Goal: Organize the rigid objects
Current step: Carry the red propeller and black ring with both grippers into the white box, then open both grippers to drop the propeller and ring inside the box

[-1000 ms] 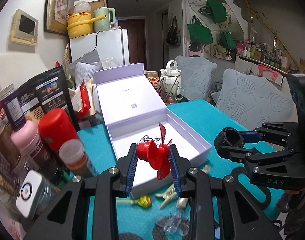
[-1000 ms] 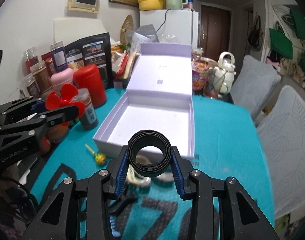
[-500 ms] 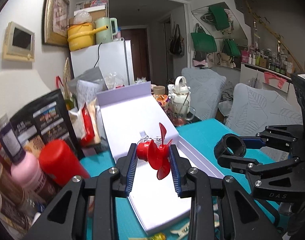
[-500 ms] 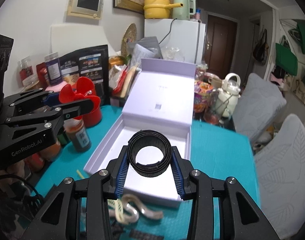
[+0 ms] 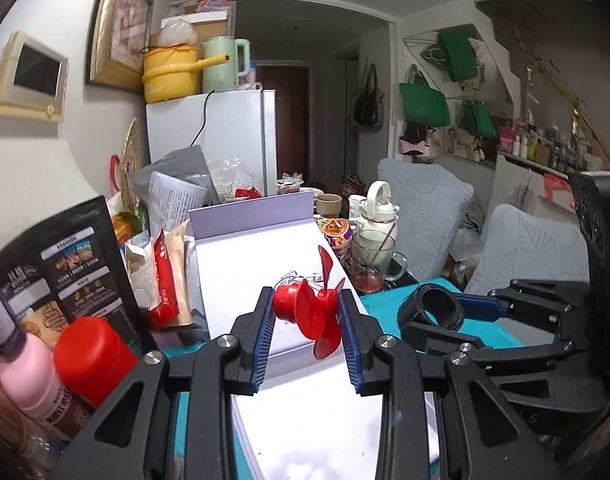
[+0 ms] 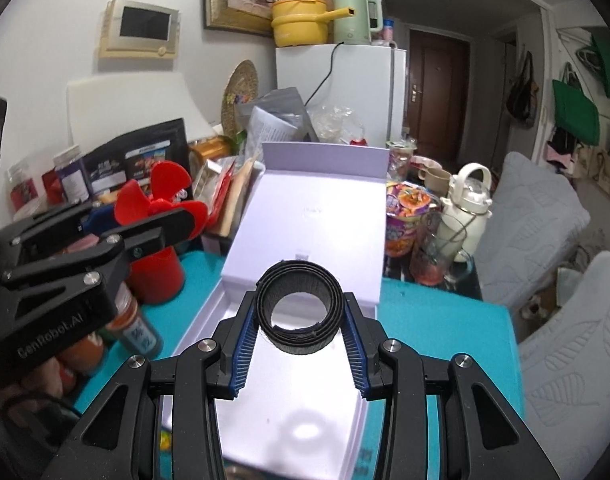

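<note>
Red fan blade [image 5: 311,314], one; black coil [image 6: 299,306], one.

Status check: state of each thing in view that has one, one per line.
Left tongs: shut on red fan.
Red fan: held off the table, over the box.
Right tongs: shut on black strap roll.
Black strap roll: coiled, held above the box.
Box: open, lid propped back; nothing seen on the visible floor.
Red canister: upright, lid on.
Pink bottle: upright, capped.
</note>
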Demonstrator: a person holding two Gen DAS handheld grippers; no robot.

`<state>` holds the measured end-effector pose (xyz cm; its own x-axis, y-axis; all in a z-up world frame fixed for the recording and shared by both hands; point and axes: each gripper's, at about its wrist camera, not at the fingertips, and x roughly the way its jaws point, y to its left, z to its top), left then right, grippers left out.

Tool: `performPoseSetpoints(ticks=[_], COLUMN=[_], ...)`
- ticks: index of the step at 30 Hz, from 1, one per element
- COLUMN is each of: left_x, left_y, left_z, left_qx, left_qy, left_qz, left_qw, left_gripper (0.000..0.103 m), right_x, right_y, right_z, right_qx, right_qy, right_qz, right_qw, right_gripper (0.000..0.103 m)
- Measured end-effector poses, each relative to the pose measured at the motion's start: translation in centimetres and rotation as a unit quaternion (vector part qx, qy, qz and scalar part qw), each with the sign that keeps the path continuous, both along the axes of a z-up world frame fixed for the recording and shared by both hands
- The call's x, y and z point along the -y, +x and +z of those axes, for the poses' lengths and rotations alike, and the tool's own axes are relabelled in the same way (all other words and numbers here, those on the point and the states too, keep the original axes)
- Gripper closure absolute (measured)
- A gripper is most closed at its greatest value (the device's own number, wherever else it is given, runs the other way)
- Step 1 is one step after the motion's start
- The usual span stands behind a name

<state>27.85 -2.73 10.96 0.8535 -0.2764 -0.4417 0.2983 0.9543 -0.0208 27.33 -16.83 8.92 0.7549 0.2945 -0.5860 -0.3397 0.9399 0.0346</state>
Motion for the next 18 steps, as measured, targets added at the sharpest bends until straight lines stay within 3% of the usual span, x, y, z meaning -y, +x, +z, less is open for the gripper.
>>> performPoseSetpoints(ticks=[8, 12, 18], left_x=[-0.6, -0.4, 0.6], left_y=[3.0, 4.6, 6.6], left_z=[-3.1, -4.7, -7.8], left_qx=[-0.04, -0.064, -0.115], left_qy=[-0.013, -0.006, 0.016], left_qz=[0.023, 0.026, 0.02], left_qw=[0.9989, 0.9976, 0.993], left_gripper=[0.072, 0.072, 0.072], right_x=[-0.4, 0.0, 0.4], right_y=[3.7, 5.4, 7.3], right_z=[-2.0, -3.8, -5.9], right_qx=[-0.025, -0.045, -0.076], right_qy=[0.008, 0.026, 0.006], right_qz=[-0.006, -0.013, -0.029], right_qw=[1.0, 0.999, 0.997], right_gripper=[0.063, 0.063, 0.063])
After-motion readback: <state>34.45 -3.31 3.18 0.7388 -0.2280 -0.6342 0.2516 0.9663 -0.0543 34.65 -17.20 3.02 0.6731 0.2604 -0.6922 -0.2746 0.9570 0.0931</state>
